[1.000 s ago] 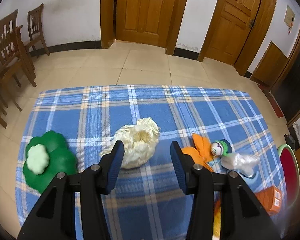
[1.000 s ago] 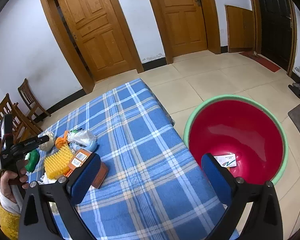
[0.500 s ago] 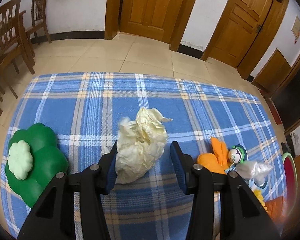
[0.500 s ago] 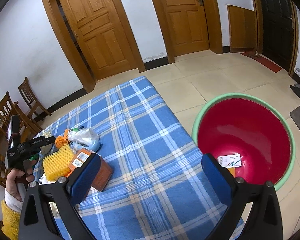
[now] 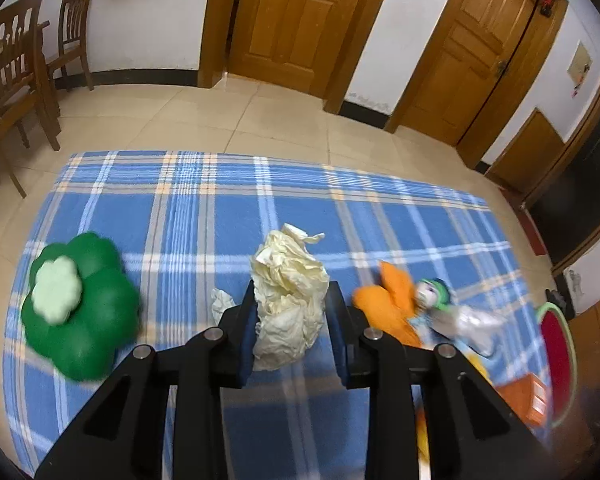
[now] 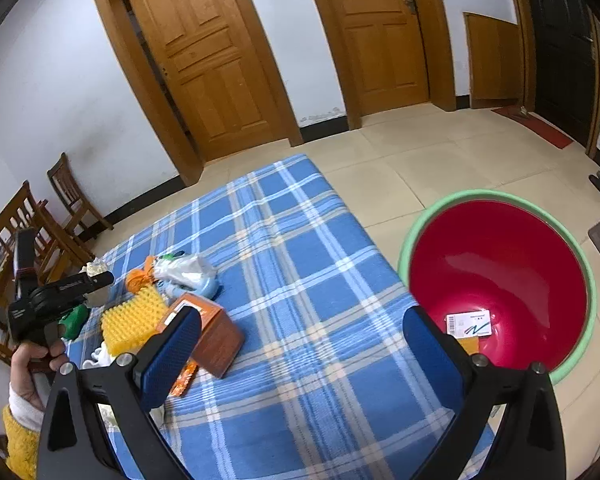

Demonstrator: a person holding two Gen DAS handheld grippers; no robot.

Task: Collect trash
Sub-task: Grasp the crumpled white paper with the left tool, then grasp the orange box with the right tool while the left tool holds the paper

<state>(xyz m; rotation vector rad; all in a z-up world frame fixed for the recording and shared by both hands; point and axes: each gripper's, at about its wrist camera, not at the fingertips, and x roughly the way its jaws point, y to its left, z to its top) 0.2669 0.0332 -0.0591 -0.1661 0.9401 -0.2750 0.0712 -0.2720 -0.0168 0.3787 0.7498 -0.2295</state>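
Crumpled paper wad pinched between the left gripper fingers, above the checked tabletop.
Counted on the cloth: one cream wad, one small white scrap, one green flower-shaped toy, one orange box, one yellow ridged sponge, and a blurred heap of orange cloth and clear plastic. Right gripper fingers stand wide apart, touching nothing, between the box and one red basin on the floor holding one white card.
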